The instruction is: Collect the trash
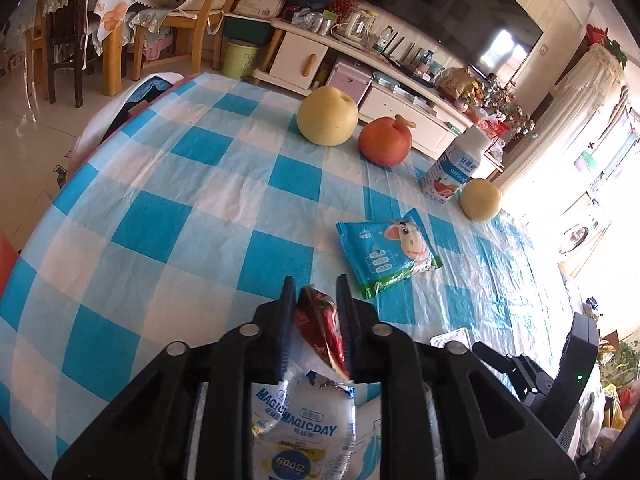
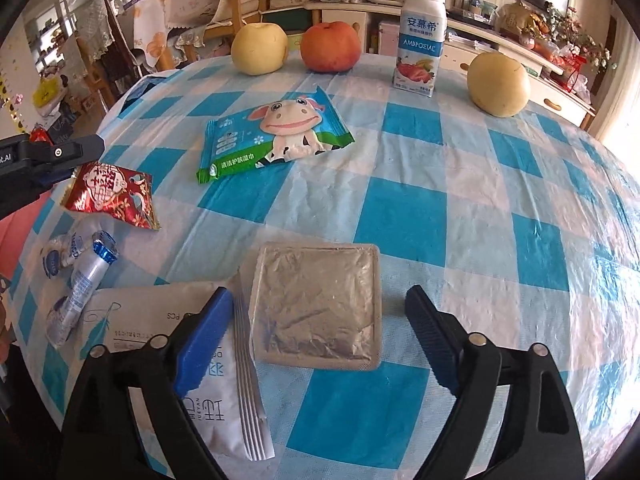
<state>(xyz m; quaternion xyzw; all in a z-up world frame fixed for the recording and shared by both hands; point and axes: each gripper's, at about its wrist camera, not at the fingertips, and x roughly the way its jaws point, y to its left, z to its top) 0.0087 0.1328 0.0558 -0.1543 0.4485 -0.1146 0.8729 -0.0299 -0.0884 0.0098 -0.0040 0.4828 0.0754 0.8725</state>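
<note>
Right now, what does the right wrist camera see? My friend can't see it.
The open right gripper hovers over a silver foil tray on the checked tablecloth. Farther back lie a cow-print wipes pack, fruit and a yogurt bottle.

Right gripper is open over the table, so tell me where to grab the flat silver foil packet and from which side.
Take the silver foil packet by its raised near edge, coming from above: it lies flat between the open right gripper fingers, slightly too wide to span.

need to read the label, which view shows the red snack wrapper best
The right wrist view: the red snack wrapper hangs face-on, print visible, at the left gripper. The left wrist view shows it edge-on, crumpled between the jaws.
</note>
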